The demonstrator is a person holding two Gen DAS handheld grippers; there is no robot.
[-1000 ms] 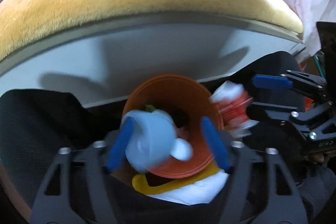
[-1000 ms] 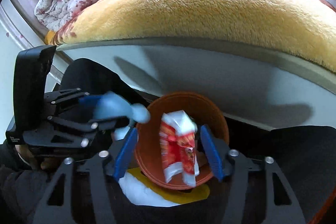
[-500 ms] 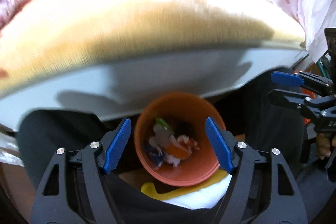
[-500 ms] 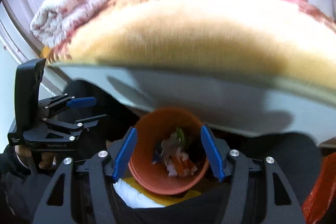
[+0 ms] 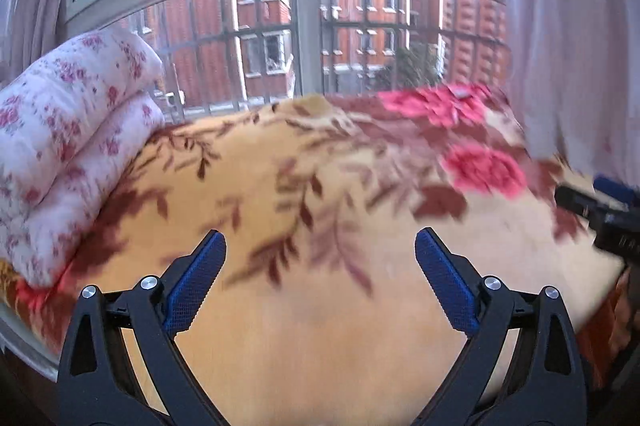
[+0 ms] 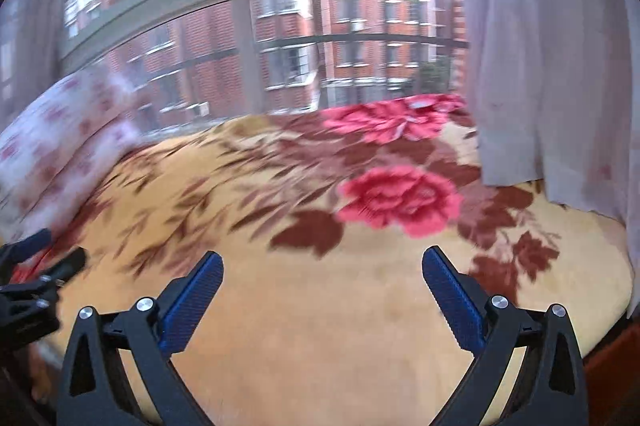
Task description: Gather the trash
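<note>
Over the bed, both wrist views — entry for the moment between pickups.

Left gripper (image 5: 320, 254): jaws wide apart, just opened further, nothing between them; it points down at a shallow slant over the near, plain yellow part of the plush floral blanket (image 5: 304, 194).

Right gripper (image 6: 322, 274): jaws likewise wide apart, just opened further and empty; same shallow downward slant, beside the left one, each showing at the edge of the other's view.

Surroundings: folded floral quilt (image 5: 68, 146) at far left; pale curtain (image 6: 552, 66) at right; barred window (image 5: 308, 26) beyond, brick buildings outside.

Trash: no piece of it and no bin shows in either view; the blanket surface in sight carries nothing loose.

Step in hand, as judged: searching for the next item with both grippers free. The next move calls for sweeping the view across bed and floor until a piece is found — then lowering open jaws around it.
</note>
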